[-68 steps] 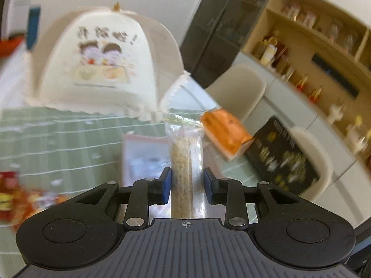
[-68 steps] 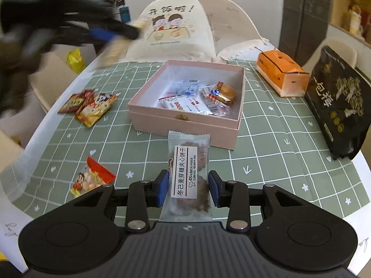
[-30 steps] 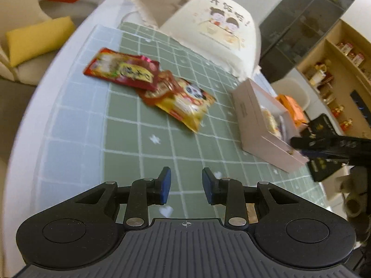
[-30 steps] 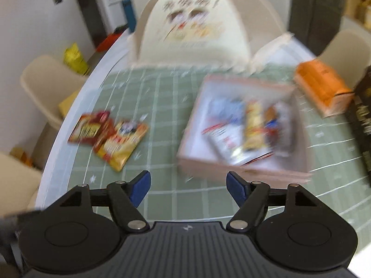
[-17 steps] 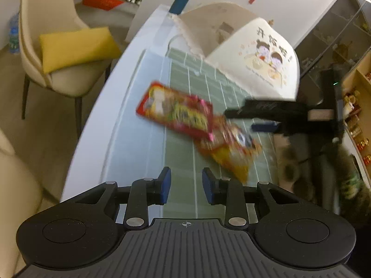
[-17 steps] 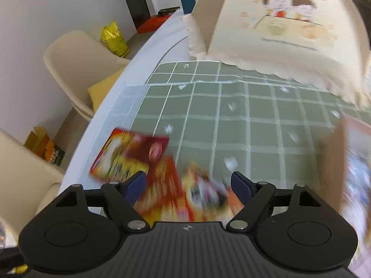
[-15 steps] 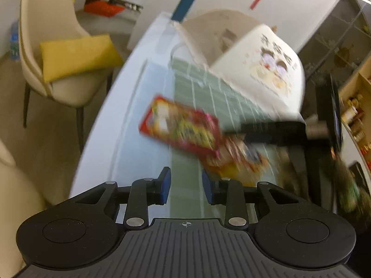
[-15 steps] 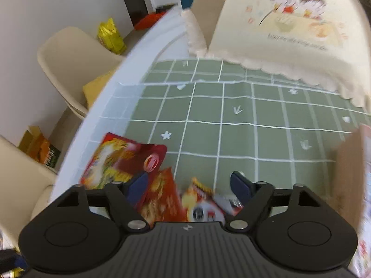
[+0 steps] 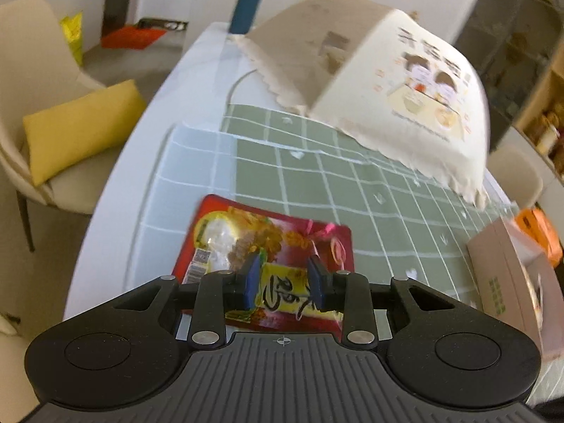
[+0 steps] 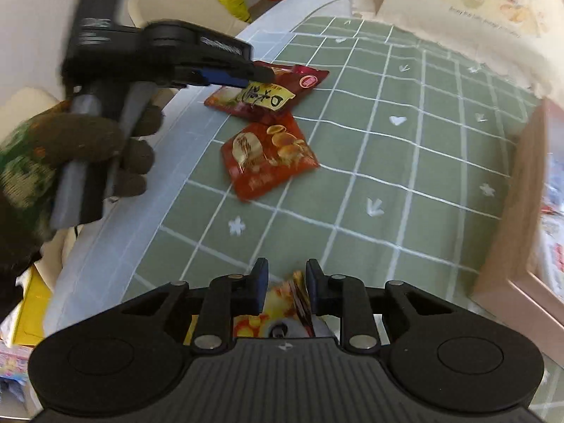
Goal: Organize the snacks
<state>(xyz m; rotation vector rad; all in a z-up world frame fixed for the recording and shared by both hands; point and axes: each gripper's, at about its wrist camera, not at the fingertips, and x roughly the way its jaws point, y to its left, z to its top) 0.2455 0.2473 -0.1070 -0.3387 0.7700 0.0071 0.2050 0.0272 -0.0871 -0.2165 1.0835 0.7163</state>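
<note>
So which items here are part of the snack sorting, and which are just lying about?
Job:
- red snack packet under the left gripper
- orange mushroom packet
- small packet at the right gripper
- pink box

Lying about:
- food cover
- yellow cushion
- blue bottle
- orange carton

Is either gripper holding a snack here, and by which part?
The right gripper pinches a crumpled yellow-red snack packet by its edge. The left gripper straddles the red snack packet; a hold cannot be told.
</note>
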